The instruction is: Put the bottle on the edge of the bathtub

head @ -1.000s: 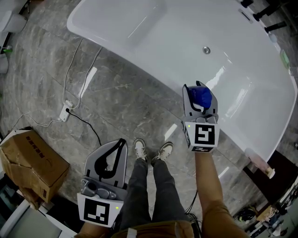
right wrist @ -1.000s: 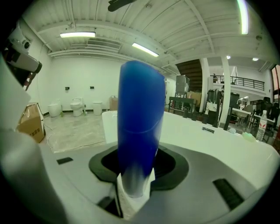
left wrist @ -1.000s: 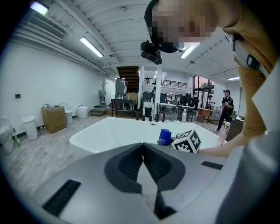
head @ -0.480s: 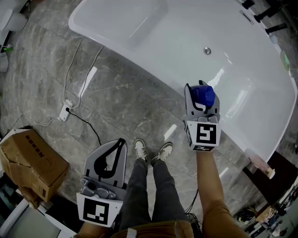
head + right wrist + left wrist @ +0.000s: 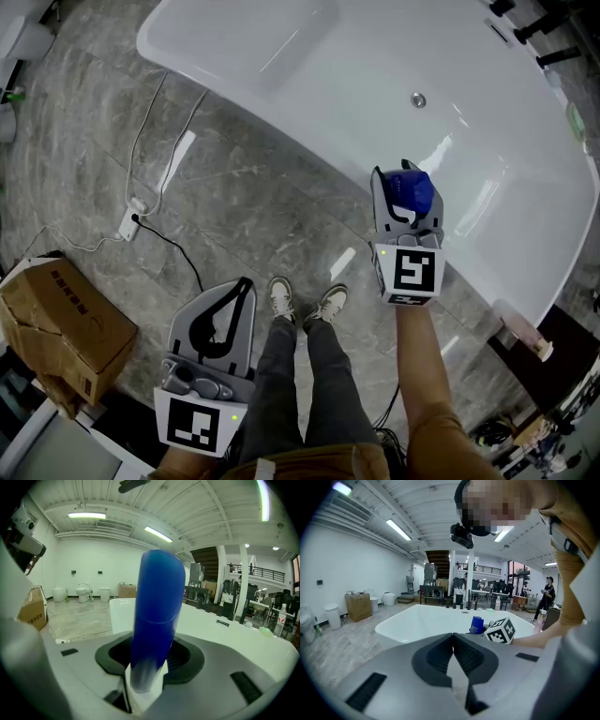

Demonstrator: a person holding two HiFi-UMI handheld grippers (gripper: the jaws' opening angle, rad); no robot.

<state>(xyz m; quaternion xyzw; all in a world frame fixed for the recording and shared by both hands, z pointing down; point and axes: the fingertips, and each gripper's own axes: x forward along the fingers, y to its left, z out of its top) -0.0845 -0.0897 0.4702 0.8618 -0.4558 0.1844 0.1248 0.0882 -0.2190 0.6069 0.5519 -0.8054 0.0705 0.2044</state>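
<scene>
A blue bottle (image 5: 410,191) (image 5: 157,616) stands upright between the jaws of my right gripper (image 5: 405,208), which is shut on it. The gripper holds it right at the near rim of the white bathtub (image 5: 309,84); whether the bottle's base touches the rim is hidden. In the left gripper view the bottle (image 5: 476,624) shows beside the right gripper's marker cube over the tub (image 5: 426,620). My left gripper (image 5: 223,314) hangs low over the grey stone floor, jaws shut with nothing between them.
A cardboard box (image 5: 61,323) lies on the floor at the left. A white power strip (image 5: 129,223) with cables runs across the floor toward the tub. The person's shoes (image 5: 307,302) stand between the grippers. The tub drain (image 5: 418,99) is visible inside.
The right gripper with the bottle has shifted slightly farther toward the tub rim, then held still. The left gripper has not moved.
</scene>
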